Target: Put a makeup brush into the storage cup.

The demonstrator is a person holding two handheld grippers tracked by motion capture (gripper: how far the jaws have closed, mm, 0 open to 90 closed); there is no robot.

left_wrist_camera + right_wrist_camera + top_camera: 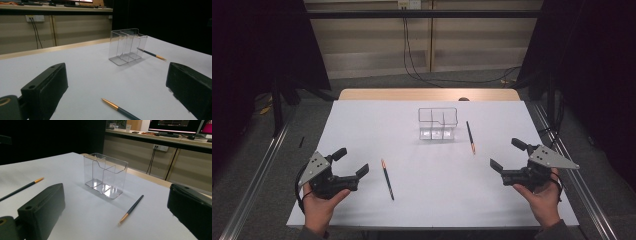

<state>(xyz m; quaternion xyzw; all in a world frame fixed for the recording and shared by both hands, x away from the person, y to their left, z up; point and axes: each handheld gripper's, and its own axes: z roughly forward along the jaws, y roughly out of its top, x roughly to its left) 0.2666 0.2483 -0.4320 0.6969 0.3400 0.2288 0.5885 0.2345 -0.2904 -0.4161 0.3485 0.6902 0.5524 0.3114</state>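
Table: white sheet over a pale wooden table point(362, 130), spanning the middle of the high view; a strip of bare wood shows at its far edge.
Holder: clear acrylic box with inner dividers point(438, 123), upright, upper centre of the high view; nothing visible in its compartments. Also centre-right in the left gripper view point(127, 46) and centre in the right gripper view point(106, 175).
Near pencil: dark slim pencil with an orange-gold end point(387, 179), lying flat lower centre-left of the high view, just right of the left gripper and apart from it. Bottom centre in the left gripper view point(120, 110), between the jaws but ahead of them.
Far pencil: second dark pencil with an orange-gold end point(470, 137), flat on the sheet just right of the holder, not touching it. Lower centre-right in the right gripper view point(132, 208).
Left gripper: black two-jaw tool with a grey plate point(349, 164), lower left of the high view, held in a hand point(319, 202); jaws spread wide, nothing between them.
Right gripper: matching black tool point(507, 154), lower right of the high view, held in the other hand point(543, 197); jaws spread wide, holding nothing, well apart from the far pencil.
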